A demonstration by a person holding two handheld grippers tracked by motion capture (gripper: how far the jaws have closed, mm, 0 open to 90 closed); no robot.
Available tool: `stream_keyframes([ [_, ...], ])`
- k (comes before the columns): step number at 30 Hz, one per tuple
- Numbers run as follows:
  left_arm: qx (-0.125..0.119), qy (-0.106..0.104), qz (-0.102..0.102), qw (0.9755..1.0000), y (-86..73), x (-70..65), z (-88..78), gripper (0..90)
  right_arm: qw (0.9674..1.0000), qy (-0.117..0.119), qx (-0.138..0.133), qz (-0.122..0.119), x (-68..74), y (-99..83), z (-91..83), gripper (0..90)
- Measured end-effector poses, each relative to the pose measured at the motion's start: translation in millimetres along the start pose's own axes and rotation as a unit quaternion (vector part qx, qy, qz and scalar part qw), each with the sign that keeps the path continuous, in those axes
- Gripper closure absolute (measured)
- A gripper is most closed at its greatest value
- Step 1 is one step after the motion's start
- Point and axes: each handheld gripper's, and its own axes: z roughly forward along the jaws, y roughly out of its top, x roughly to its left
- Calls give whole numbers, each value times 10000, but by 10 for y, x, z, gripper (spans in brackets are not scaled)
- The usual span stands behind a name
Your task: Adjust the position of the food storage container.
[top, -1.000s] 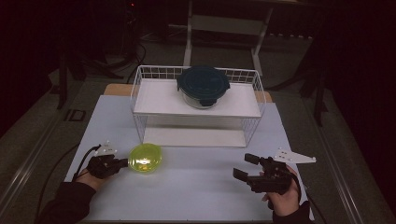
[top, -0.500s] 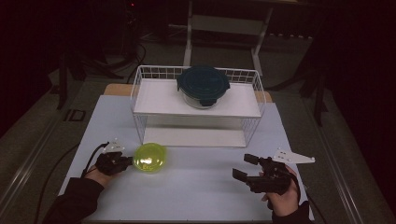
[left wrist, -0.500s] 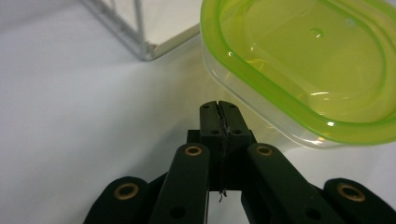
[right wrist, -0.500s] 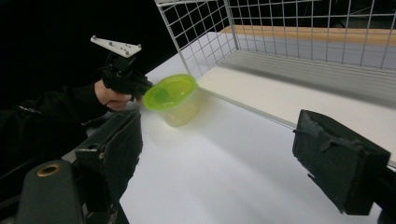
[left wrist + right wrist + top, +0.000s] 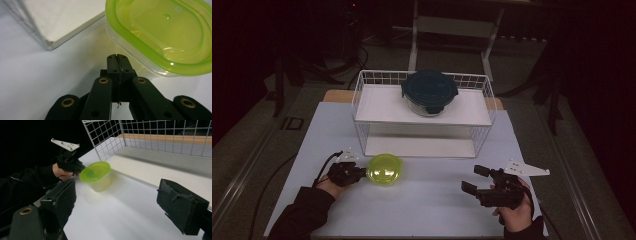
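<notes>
Pushing green-lidded container [image 5: 384, 169] with closed left hand-held gripper [image 5: 360, 172]

High view overhead; gripper views low, sharing green container [image 5: 384, 169].

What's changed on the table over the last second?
The left tool, jaws shut, has pushed the green-lidded container rightward along the front of the wire rack. The right tool stayed open and still; the dark-lidded bowl kept its place on the upper shelf.
</notes>
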Motion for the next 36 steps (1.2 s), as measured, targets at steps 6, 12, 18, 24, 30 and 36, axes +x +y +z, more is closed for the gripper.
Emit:
stream_keyframes([
  [6,37,-123,43,9999,54,-54,82,889,10000,-67,5,-46,-10,-33,-11,152],
  [12,16,-205,94,9997,109,-105,150,890,9999,-117,22,-34,-28,-56,-14,152],
  [18,24,-281,115,9995,162,-166,212,889,9998,-149,40,-87,-16,-63,-3,152],
  [24,38,-363,172,9992,211,-231,269,889,9998,-166,58,-84,-22,-69,2,152],
  [30,110,-428,223,9988,254,-287,360,889,9997,-192,65,-113,-19,-74,9,152],
  [36,177,-556,250,9980,305,-350,448,890,9996,-226,71,-169,-13,-74,11,152],
])
